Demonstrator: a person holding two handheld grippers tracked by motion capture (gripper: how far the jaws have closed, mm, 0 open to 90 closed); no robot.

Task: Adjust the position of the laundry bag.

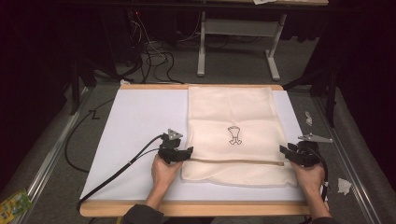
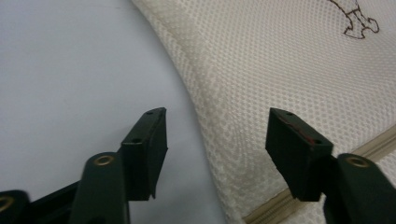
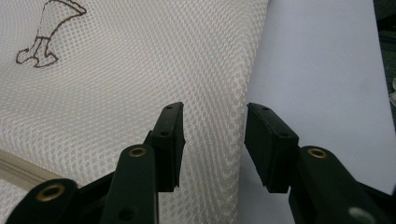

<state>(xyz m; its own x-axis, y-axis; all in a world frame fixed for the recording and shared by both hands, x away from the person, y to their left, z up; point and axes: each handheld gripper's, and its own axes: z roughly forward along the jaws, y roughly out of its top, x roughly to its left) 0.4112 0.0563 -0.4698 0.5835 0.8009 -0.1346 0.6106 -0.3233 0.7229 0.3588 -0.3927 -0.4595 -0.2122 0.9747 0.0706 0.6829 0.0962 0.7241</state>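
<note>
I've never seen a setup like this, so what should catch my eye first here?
A cream mesh bag lies flat on the white table, with a small brown drawing at its middle and a zipper across its near end. A person's hands hold a black gripper at each side edge: the left gripper and the right gripper, both with jaws open astride the bag's edge.

No readable words, brands or numbers are found. A small brown outline emblem is stitched on the mesh bag (image 1: pixel 232 133); its letters, if any, cannot be made out.
</note>
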